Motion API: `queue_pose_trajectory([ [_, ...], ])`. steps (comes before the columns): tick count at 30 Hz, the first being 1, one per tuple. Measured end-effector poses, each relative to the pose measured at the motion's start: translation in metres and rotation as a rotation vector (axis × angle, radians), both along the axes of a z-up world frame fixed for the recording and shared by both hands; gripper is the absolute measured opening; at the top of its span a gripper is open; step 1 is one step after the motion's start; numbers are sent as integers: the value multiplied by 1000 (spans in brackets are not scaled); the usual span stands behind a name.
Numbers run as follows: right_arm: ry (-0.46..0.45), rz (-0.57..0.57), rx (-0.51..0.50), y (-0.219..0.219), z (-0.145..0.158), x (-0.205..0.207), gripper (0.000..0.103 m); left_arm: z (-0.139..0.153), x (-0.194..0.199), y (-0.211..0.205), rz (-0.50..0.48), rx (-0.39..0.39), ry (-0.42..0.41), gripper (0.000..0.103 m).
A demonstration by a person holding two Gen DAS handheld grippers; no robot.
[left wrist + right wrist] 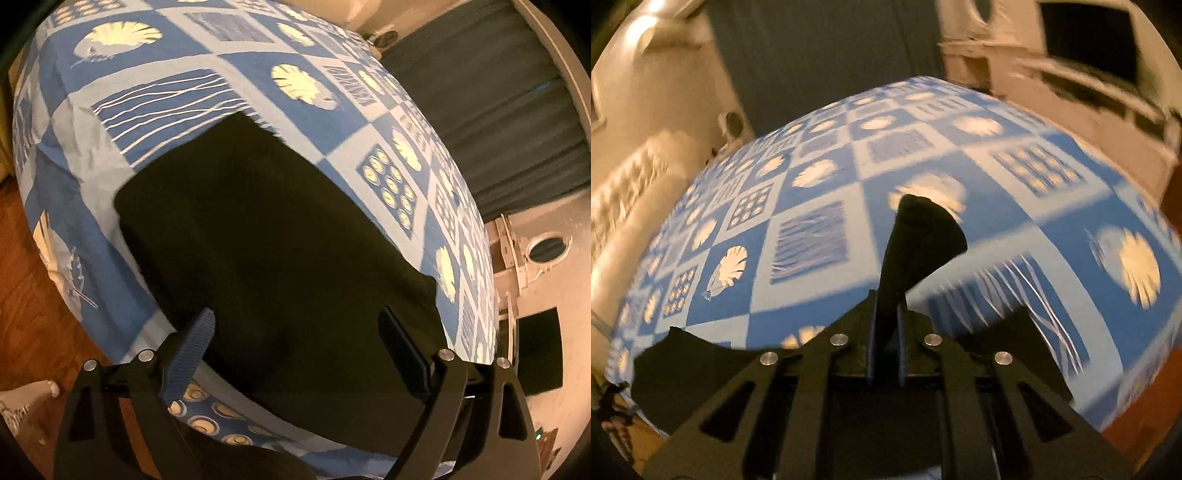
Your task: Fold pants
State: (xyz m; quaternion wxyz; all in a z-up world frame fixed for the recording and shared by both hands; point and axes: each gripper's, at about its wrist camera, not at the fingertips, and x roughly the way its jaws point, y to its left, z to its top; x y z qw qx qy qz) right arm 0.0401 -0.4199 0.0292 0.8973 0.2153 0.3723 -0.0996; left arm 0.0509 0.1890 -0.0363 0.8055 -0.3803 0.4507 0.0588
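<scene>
The black pants [273,236] lie flat on a bed with a blue and white shell-pattern cover [155,62]. My left gripper [295,325] hovers open above the near part of the pants, its fingers wide apart with only flat cloth below them. In the right wrist view my right gripper [886,314] is shut on a pinched corner of the black pants [919,236], which sticks up and forward from between the fingers. More black cloth [679,358] hangs at the lower left of that view. The picture there is blurred by motion.
The bed cover [812,184] fills most of both views. A wooden floor [33,317] lies to the left of the bed. A dark curtain [491,122] hangs beyond the far edge, and pale furniture with a dark screen [539,354] stands to the right.
</scene>
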Motion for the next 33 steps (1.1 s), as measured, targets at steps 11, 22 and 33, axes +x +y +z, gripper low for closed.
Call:
queue_pose_trajectory([
  [11, 95, -151, 409, -60, -109, -77, 8, 15, 6, -58, -96, 29, -30, 89],
  [22, 43, -220, 529, -73, -103, -103, 13, -4, 4, -53, -68, -22, 38, 89],
  [33, -107, -308, 641, -104, -114, -123, 50, -5, 2, -57, -84, -19, 46, 89],
])
